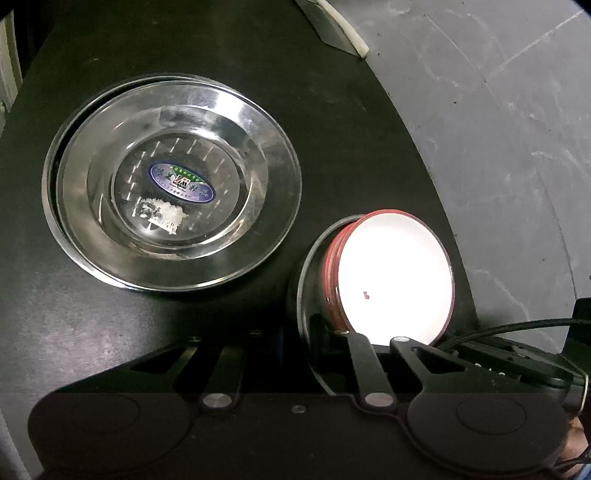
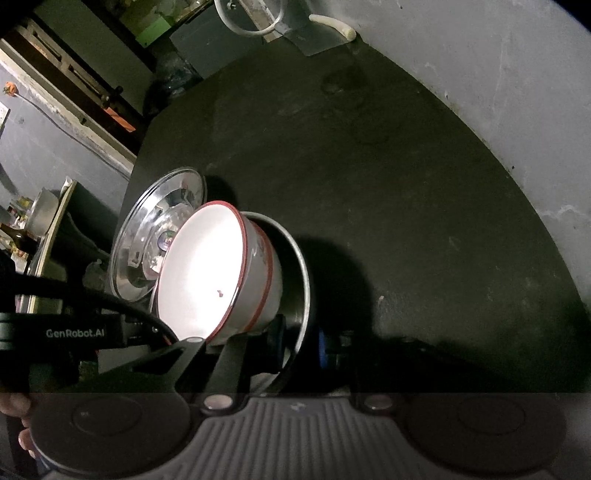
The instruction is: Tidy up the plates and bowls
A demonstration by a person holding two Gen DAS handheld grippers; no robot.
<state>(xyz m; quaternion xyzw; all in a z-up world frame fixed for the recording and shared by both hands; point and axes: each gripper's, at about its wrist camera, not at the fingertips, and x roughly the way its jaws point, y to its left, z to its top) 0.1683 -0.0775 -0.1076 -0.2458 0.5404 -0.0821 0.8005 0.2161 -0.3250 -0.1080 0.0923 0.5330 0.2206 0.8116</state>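
Left wrist view: the left gripper (image 1: pixel 373 338) is clamped on the white bowl's (image 1: pixel 395 277) rim, tilting it inside a steel bowl (image 1: pixel 308 280) near the bench (image 1: pixel 221 74) edge, apparently for nesting, beside stacked plates (image 1: pixel 171 184); the right gripper's grip I cannot tell.

A dark, matte tabletop (image 2: pixel 388 177) fills most of both views, its surface scuffed and faintly stained. Behind it, from 12 to 3 o'clock, stands a grey plaster wall (image 2: pixel 498 74) with pale scratches and cracks. At 12 o'clock a white pipe (image 2: pixel 334 25) lies along the tabletop's far edge. Toward 9 o'clock in the right wrist view, a cluttered shelf (image 2: pixel 44 221) shows dimly, perhaps holding jars. Light is low, pooling near the middle.
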